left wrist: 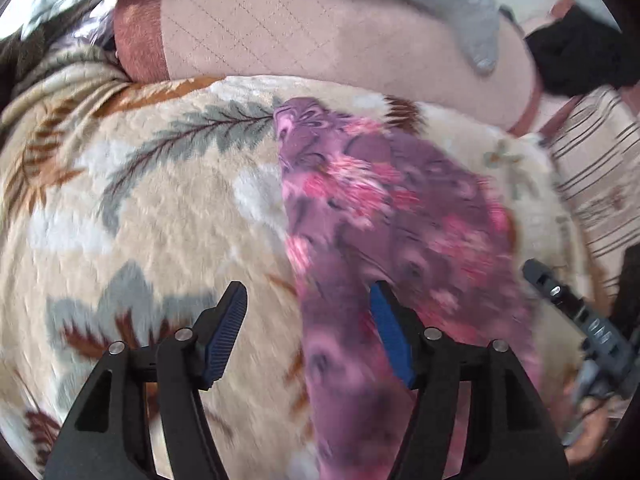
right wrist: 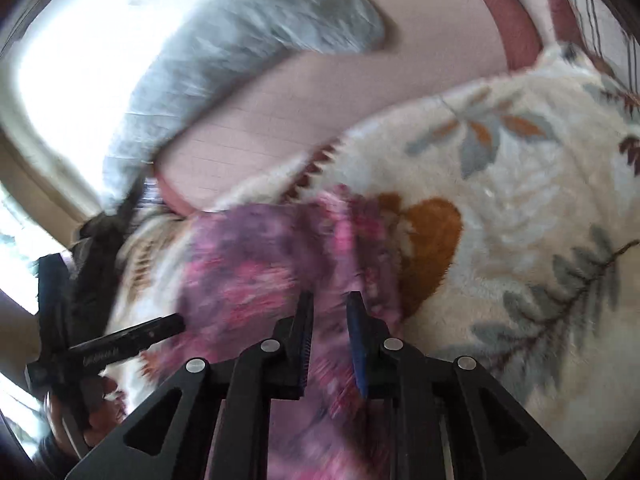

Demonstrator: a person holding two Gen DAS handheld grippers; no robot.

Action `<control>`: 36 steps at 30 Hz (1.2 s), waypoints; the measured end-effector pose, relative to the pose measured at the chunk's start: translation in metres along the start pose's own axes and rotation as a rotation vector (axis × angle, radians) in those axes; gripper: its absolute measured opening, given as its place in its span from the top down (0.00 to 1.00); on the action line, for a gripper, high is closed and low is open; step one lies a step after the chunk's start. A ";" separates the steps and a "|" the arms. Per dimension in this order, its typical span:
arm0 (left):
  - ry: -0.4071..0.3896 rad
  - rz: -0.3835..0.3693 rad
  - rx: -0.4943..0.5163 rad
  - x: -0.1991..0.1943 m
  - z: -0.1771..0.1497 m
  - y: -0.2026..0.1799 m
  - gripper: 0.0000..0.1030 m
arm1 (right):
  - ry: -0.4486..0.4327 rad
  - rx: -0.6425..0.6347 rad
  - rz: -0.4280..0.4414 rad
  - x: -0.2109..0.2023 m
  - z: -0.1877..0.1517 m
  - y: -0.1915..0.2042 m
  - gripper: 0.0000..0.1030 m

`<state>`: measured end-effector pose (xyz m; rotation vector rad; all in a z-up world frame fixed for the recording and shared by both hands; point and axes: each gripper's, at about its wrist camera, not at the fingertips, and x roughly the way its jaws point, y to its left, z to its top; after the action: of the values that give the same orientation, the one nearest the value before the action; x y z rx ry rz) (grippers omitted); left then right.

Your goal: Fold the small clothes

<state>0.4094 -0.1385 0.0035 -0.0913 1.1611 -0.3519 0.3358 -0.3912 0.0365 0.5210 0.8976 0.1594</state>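
both grippers straddle the purple garment (left wrist: pixel 384 216): left fingers (left wrist: pixel 228 320) apart, right fingers (right wrist: pixel 304 332) nearly together.

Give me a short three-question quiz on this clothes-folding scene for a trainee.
1. True or false: the garment lies on a bare wooden table.
2. Which one has its jaws wider apart? A. the left tool B. the right tool
3. Name the garment's two main colours.
Key: 1. False; it lies on a leaf-patterned blanket. 2. A. 3. Purple and pink.
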 end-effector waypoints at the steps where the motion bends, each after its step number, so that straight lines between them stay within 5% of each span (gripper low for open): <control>1: -0.016 -0.023 -0.013 -0.008 -0.006 0.002 0.39 | 0.007 -0.014 0.032 -0.005 -0.007 0.000 0.76; 4: 0.008 -0.029 -0.007 -0.006 -0.036 -0.002 0.38 | 0.143 -0.070 0.000 0.012 -0.032 -0.003 0.73; 6: 0.057 0.007 0.022 0.010 -0.055 -0.006 0.37 | 0.110 -0.183 -0.060 0.009 -0.043 0.006 0.73; 9: 0.043 -0.036 0.005 0.000 -0.057 -0.001 0.38 | 0.134 -0.176 -0.102 0.001 -0.031 0.009 0.67; 13: 0.016 -0.127 -0.115 -0.017 -0.042 0.028 0.38 | 0.071 -0.007 -0.097 -0.014 -0.015 -0.027 0.40; 18: 0.120 -0.261 -0.219 0.012 -0.033 0.049 0.38 | 0.130 0.142 0.037 0.016 -0.009 -0.057 0.38; 20: 0.155 -0.305 -0.233 0.024 -0.036 0.046 0.36 | 0.105 0.120 0.086 0.017 -0.009 -0.051 0.26; 22: 0.132 -0.327 -0.222 0.025 -0.035 0.040 0.19 | 0.130 0.129 0.173 0.026 -0.008 -0.045 0.26; 23: 0.126 -0.338 -0.218 0.026 -0.033 0.035 0.19 | 0.161 0.131 0.208 0.035 -0.006 -0.040 0.25; 25: 0.144 -0.364 -0.214 0.030 -0.031 0.027 0.19 | 0.168 0.080 0.170 0.039 -0.005 -0.030 0.25; 27: 0.161 -0.366 -0.216 0.033 -0.030 0.019 0.22 | 0.168 0.035 0.117 0.042 -0.003 -0.019 0.29; 29: 0.158 -0.331 -0.207 0.034 -0.028 0.012 0.38 | 0.169 -0.014 0.084 0.040 -0.007 -0.010 0.58; 31: 0.152 -0.297 -0.192 0.032 -0.028 0.011 0.63 | 0.147 -0.060 0.064 0.037 -0.011 0.001 0.71; 36: 0.102 -0.235 -0.147 0.009 -0.028 0.003 0.78 | 0.072 -0.120 -0.041 0.019 -0.014 0.024 0.77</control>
<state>0.3875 -0.1356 -0.0163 -0.3438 1.2801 -0.4822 0.3381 -0.3591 0.0280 0.3869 0.9620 0.1945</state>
